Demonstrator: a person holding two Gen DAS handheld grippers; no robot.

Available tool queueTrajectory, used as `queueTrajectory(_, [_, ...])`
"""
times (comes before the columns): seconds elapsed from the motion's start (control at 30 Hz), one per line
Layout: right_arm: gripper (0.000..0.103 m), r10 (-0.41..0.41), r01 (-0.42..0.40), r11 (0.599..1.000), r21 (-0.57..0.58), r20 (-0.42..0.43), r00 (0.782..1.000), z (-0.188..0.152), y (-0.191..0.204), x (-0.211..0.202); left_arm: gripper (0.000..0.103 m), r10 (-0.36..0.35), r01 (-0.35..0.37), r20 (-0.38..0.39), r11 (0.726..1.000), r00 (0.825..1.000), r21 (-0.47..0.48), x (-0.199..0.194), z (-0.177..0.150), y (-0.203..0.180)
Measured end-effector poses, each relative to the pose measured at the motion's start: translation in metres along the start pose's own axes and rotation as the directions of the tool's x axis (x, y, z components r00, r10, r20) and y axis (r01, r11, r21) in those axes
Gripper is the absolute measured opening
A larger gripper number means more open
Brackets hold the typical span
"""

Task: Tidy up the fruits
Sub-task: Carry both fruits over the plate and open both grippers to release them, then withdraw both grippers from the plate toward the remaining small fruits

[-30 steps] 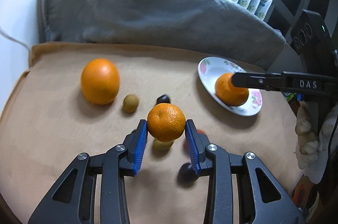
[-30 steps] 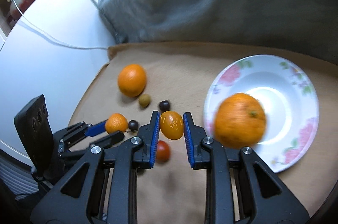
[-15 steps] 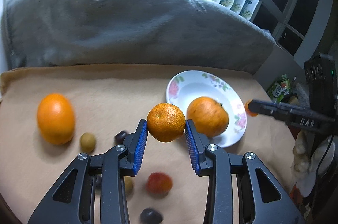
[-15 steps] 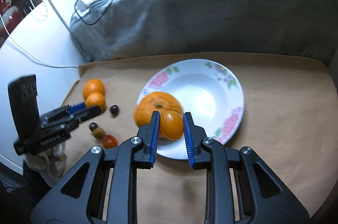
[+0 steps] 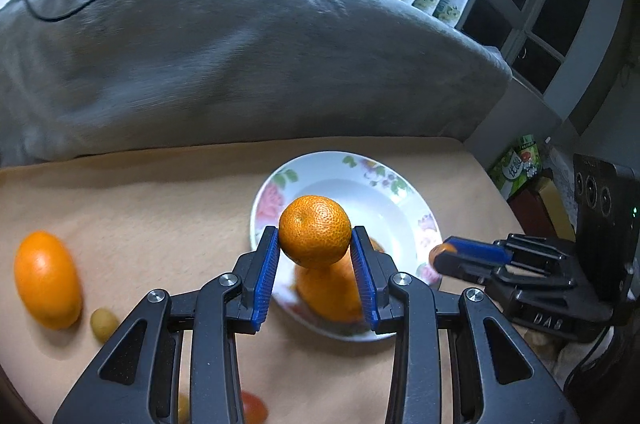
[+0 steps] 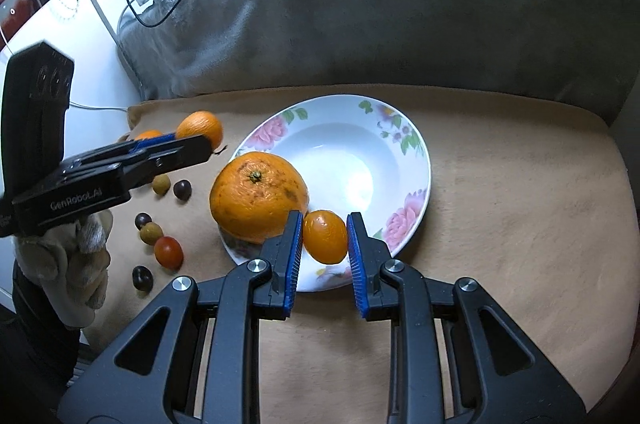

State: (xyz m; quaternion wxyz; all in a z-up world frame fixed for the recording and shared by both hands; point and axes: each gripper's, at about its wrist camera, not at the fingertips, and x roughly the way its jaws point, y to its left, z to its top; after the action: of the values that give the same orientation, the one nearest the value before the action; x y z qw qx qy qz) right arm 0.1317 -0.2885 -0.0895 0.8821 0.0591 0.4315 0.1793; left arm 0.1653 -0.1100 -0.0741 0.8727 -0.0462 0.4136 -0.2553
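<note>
Your left gripper (image 5: 315, 251) is clamped on a mandarin (image 5: 315, 231), held above the near rim of the flowered plate (image 6: 408, 143). Your right gripper (image 6: 324, 240) pinches a small glossy orange fruit (image 6: 325, 236) over the plate's front edge. Lower each fruit into the bare white well before you let go, and keep the 2 grippers apart so they don't collide. Aim clear of the large orange (image 6: 259, 196), the only fruit resting in the plate, or the round fruits may roll. On the tan cloth (image 6: 500, 183), 1 more orange (image 5: 47, 279) and several small fruits wait.
</note>
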Motion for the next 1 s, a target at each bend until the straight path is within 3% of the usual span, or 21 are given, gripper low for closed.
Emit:
queueTrajectory(0.47, [0.026,0.006,-0.007,1.0,-0.025,-0.014,1.0,-0.001,-0.001,0.01,0.038,-0.01,0.01,-0.033,1.0,0.999,0.015,0.022,0.012,-0.012])
queueTrajectory(0.5, [0.029,0.008,-0.009,1.0,-0.027,-0.015,1.0,-0.002,-0.001,0.01,0.039,-0.011,0.012,-0.031,1.0,0.999,0.015,0.022,0.012,-0.012])
queueTrajectory(0.6, [0.059,0.005,-0.005,0.999,-0.036,0.004,1.0,-0.003,-0.001,0.007,0.044,-0.015,0.015,-0.024,1.0,1.0,0.014,0.021,0.013,-0.013])
queueTrajectory(0.63, [0.064,0.006,-0.006,0.999,-0.04,0.012,1.0,-0.003,0.0,0.006,0.047,-0.014,0.015,-0.021,1.0,1.0,0.015,0.021,0.014,-0.014])
queueTrajectory(0.73, [0.066,0.012,-0.011,0.999,-0.049,0.023,1.0,-0.004,0.001,0.001,0.052,-0.015,0.015,-0.015,1.0,1.0,0.012,0.019,0.016,-0.013])
queueTrajectory(0.87, [0.084,0.01,-0.008,0.999,-0.053,0.045,0.999,-0.004,0.002,-0.003,0.066,-0.022,0.022,-0.009,1.0,1.0,0.006,0.016,0.016,-0.012])
queueTrajectory(1.0, [0.09,0.003,0.0,0.998,-0.061,0.052,0.999,-0.004,0.004,-0.005,0.07,-0.026,0.026,-0.007,1.0,1.0,0.008,0.012,0.017,-0.015])
